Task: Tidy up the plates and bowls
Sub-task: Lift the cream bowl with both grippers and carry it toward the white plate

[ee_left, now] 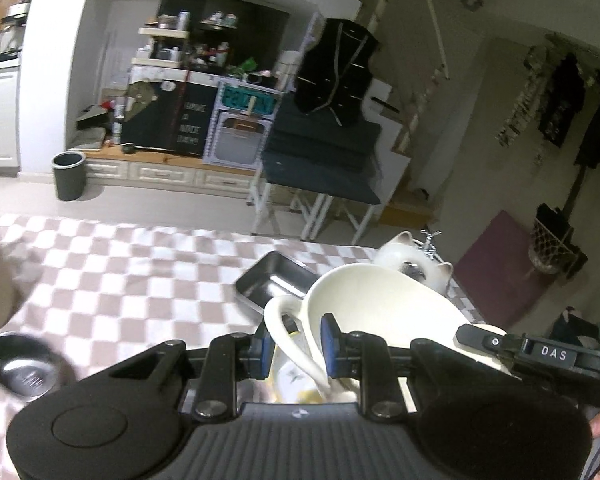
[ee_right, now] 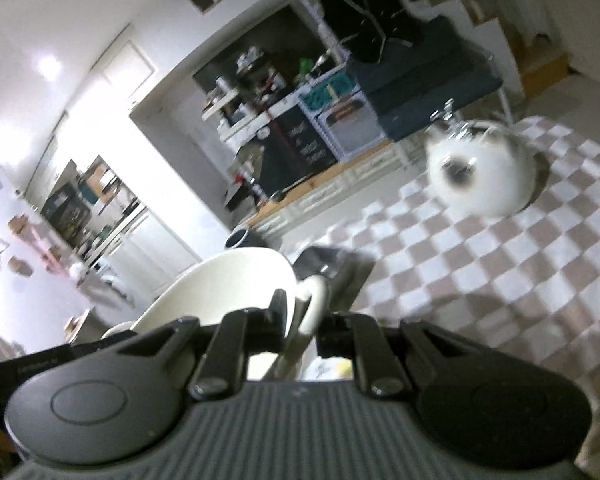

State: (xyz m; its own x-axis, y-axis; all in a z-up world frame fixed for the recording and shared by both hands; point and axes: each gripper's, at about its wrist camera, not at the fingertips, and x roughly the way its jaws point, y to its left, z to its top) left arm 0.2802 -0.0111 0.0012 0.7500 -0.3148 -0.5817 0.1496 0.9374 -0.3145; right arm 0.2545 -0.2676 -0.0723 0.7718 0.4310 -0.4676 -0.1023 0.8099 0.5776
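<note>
The left gripper, blue-padded fingers clamped on the looped handle, holds the cream ceramic bowl above the pink-and-white checked tabletop. The right gripper pinches the same bowl's rim. Beyond lie a rectangular steel tray and a white cat-shaped dish.

It was a home, a lived-in room with a kitchen corner. A worktop wore a pink-and-white checked cloth. Beyond the worktop, a wall recess held shelves full of bottles and jars above white drawers. Left of the recess stood a grey bin; right of it, dark clothes hung over a folding rack.
</note>
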